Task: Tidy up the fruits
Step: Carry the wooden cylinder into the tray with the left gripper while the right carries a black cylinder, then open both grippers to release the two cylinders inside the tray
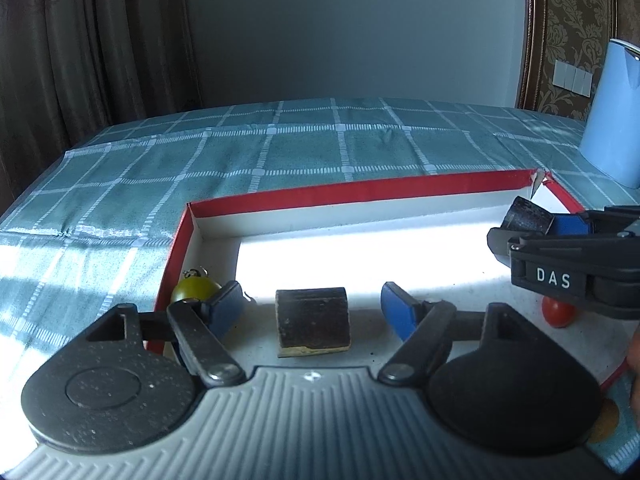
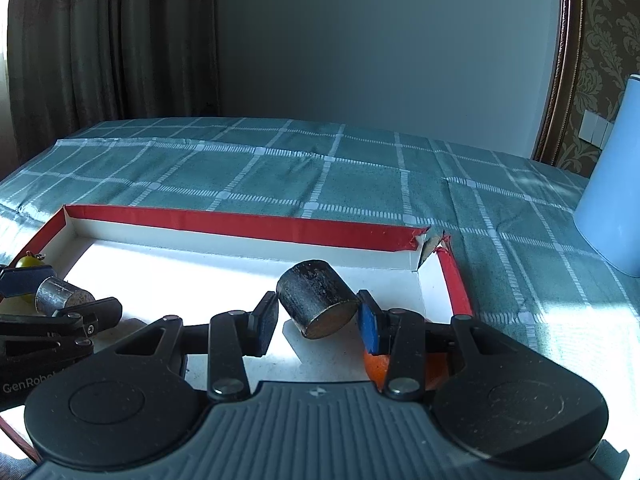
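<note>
Left hand-held gripper (image 1: 312, 312) open, straddling a dark cylinder (image 1: 313, 322) lying in the red tray (image 1: 360, 192). Right hand-held gripper (image 2: 318, 320) grips a second cylinder (image 2: 316, 304), tilted. Centre pads on the curved flanks before closing; a skewed grip may roll it.

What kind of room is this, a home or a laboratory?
Probably a home room: long curtains hang at the left, patterned wallpaper covers the right wall, and a checked tablecloth covers the table.
</note>
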